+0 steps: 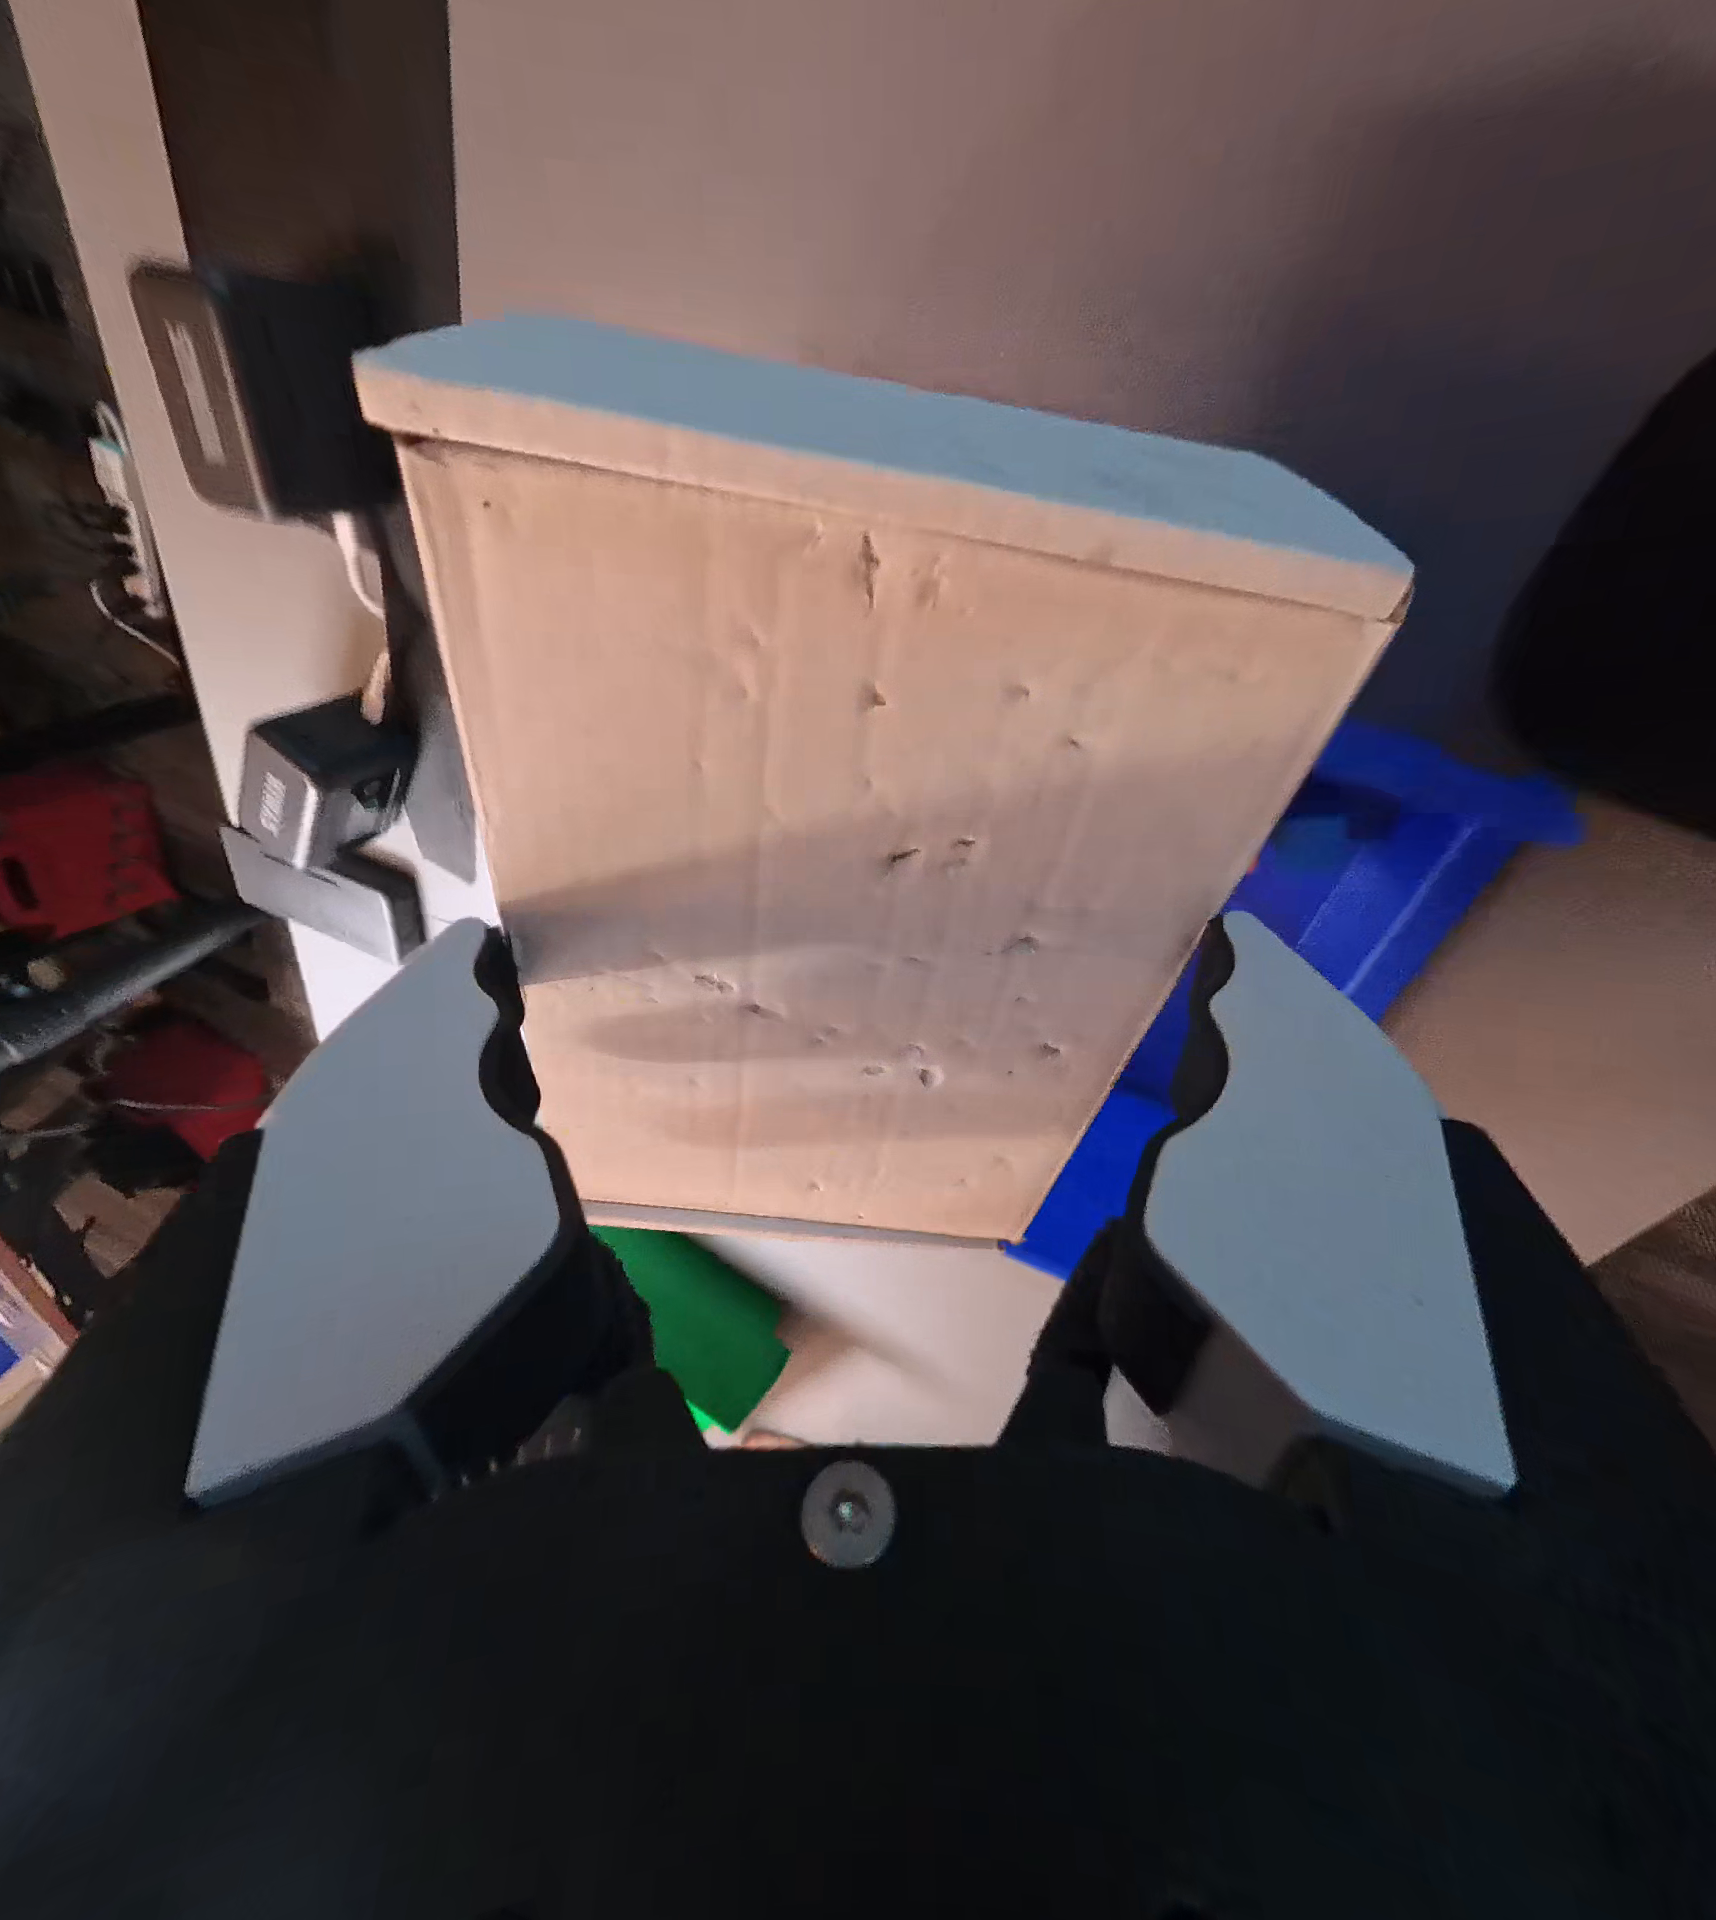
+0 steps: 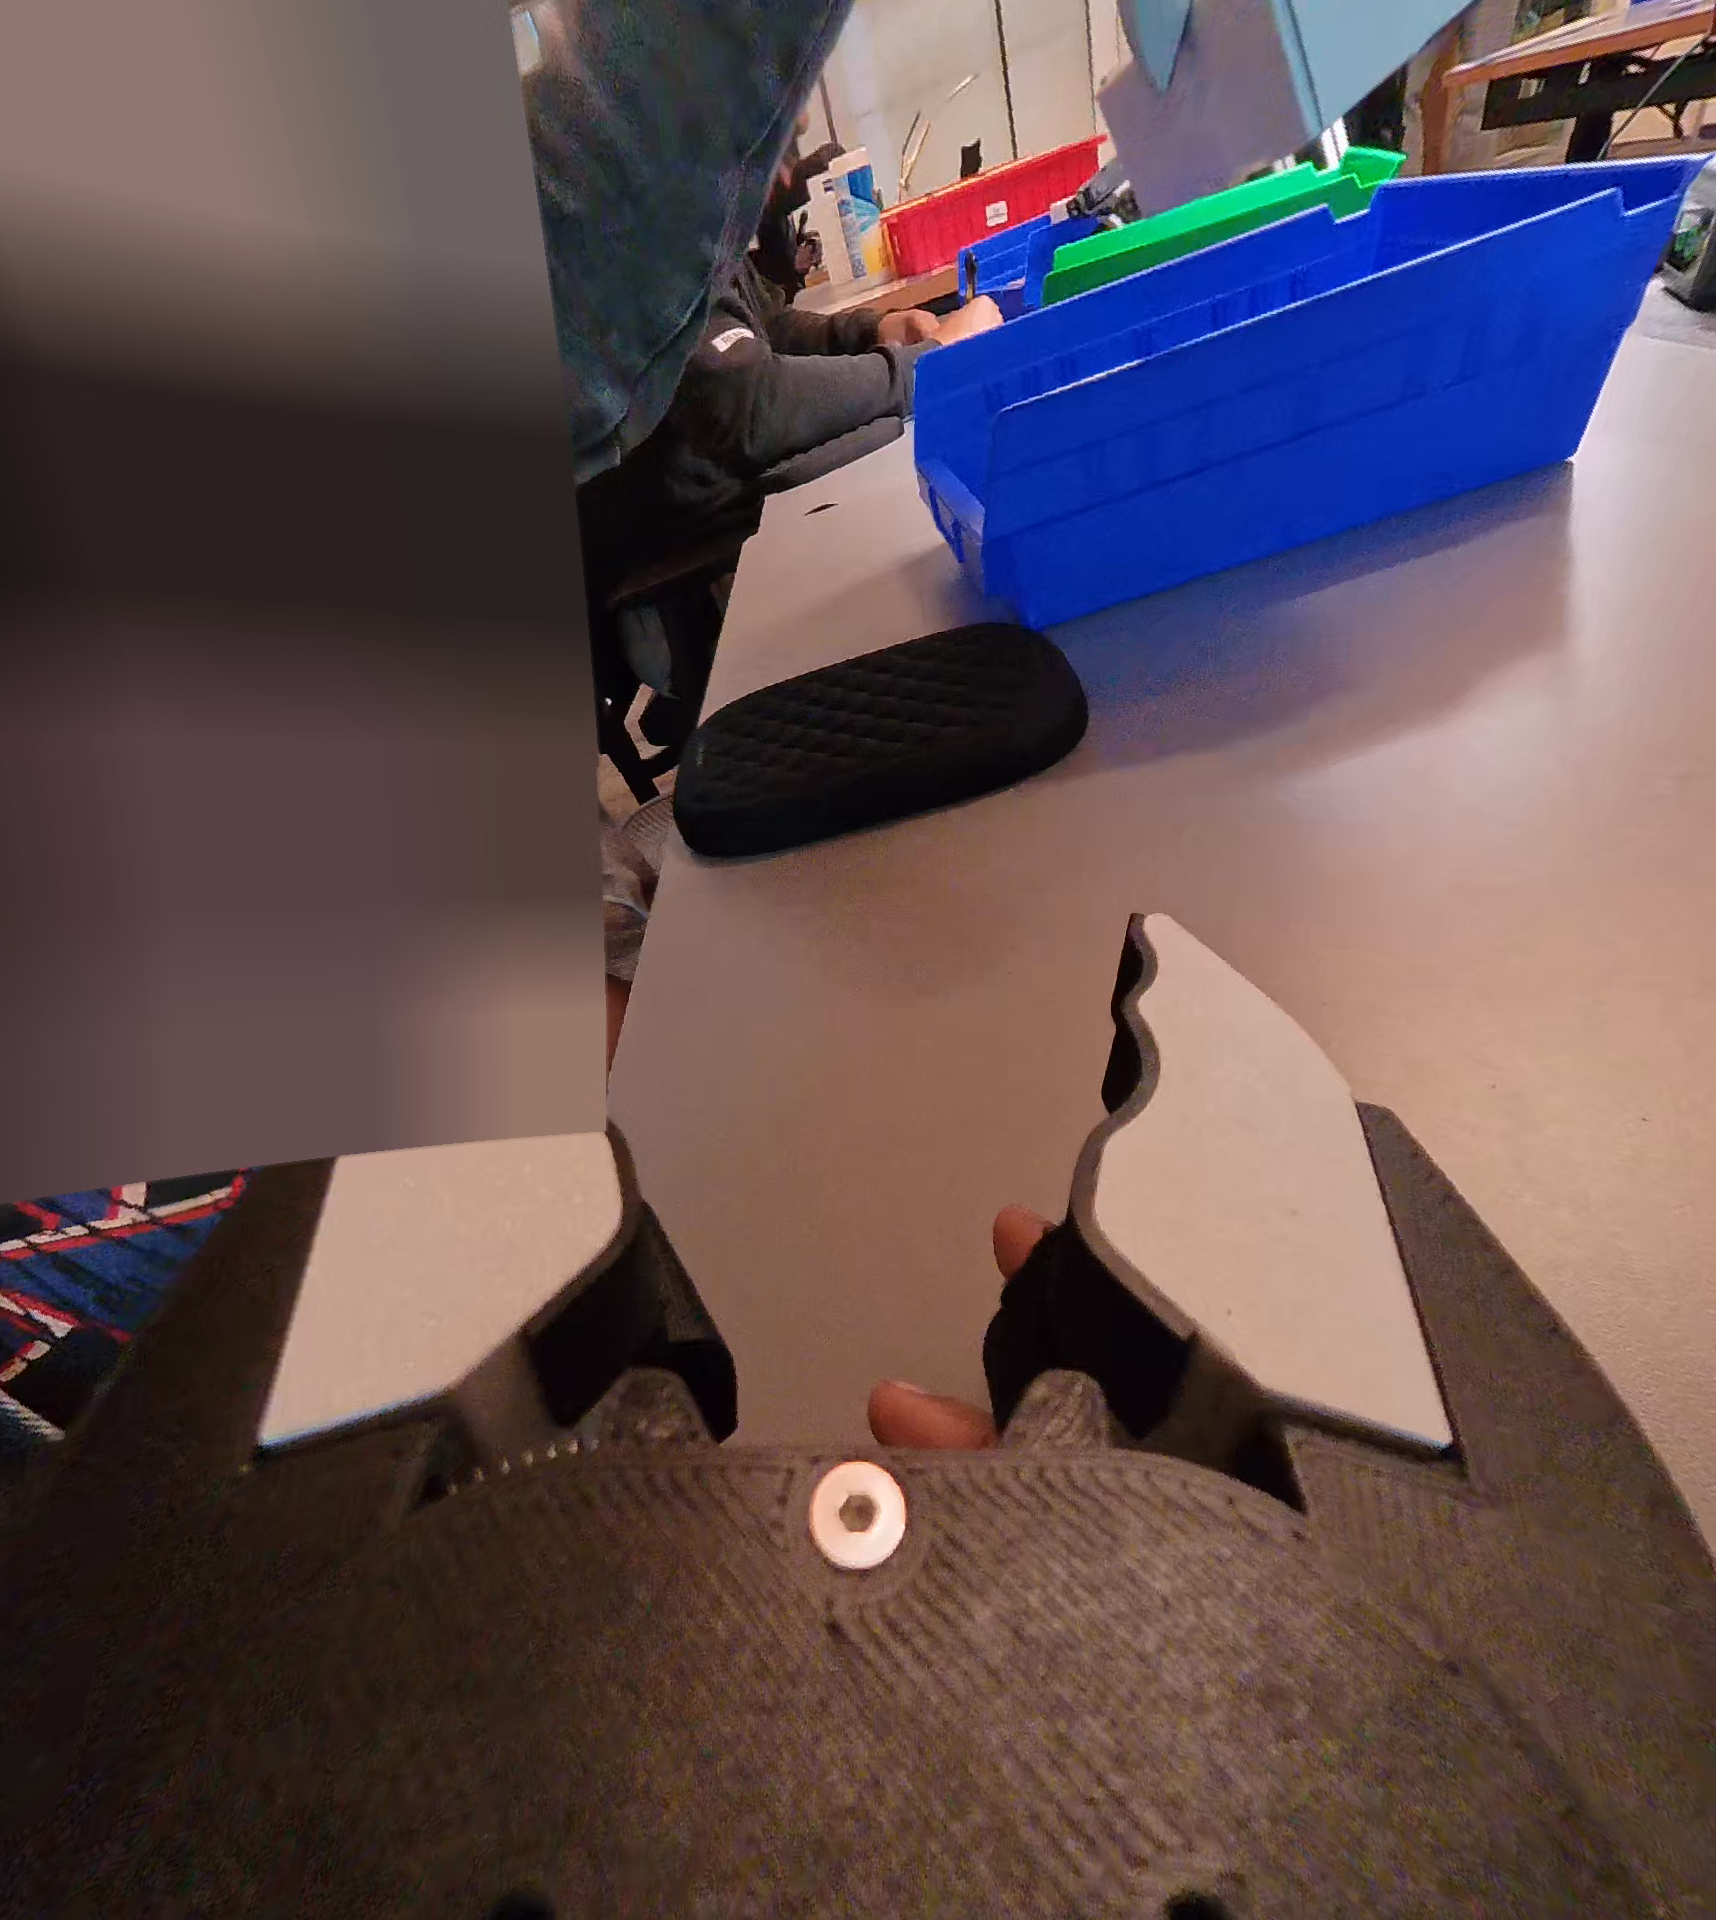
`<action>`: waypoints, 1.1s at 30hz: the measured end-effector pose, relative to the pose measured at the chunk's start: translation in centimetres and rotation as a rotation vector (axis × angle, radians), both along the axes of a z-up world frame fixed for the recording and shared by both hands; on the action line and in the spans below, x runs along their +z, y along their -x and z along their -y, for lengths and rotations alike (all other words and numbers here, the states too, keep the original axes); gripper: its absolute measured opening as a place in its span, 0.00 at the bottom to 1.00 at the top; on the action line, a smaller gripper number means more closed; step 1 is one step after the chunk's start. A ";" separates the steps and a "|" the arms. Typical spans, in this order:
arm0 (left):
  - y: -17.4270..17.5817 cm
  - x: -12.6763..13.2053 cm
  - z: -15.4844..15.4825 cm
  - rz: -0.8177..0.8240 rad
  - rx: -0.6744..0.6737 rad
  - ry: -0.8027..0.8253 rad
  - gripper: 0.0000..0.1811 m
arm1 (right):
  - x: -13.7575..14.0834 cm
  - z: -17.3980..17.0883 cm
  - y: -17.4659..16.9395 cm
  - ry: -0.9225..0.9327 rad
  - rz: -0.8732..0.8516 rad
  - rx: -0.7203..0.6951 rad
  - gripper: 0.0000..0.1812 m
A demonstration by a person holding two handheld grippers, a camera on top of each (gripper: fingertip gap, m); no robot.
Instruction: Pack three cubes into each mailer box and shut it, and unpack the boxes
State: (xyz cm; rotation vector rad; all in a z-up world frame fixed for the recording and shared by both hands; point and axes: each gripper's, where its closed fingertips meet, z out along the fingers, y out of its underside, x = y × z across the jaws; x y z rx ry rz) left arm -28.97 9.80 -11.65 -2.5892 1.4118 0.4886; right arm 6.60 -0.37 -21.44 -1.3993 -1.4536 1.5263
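The left gripper [image 1: 854,1039] clamps a closed cardboard mailer box [image 1: 875,790] by its sides, lifted clear above a blue bin [image 1: 1394,894]. The box's dented face carries no writing. The right gripper [image 2: 875,1039] hangs wide open and empty over the grey table [image 2: 1353,883], near a black padded rest [image 2: 885,732] and blue bin [image 2: 1280,416].

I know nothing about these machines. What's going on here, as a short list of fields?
Left tool: clamped on the sides of a shut cardboard box, held up off the table
Right tool: open, empty, low over the grey table
Blue bin: on the table, ahead of the right tool
Black pad: lies in front of the bin
Cubes: none visible
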 end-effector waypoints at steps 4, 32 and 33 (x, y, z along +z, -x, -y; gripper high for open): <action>-6.9 -0.5 0.5 0.004 -0.080 -0.004 0.67 | 0.1 0.1 -0.1 -0.026 -0.013 -0.005 0.52; -25.7 -14.3 2.2 0.317 -0.320 0.053 0.71 | 1.7 -4.3 -0.6 -0.094 -0.122 -0.311 0.56; -26.0 -13.3 2.1 0.378 -0.335 -0.046 0.71 | 1.6 -4.4 -0.5 -0.096 -0.117 -0.322 0.56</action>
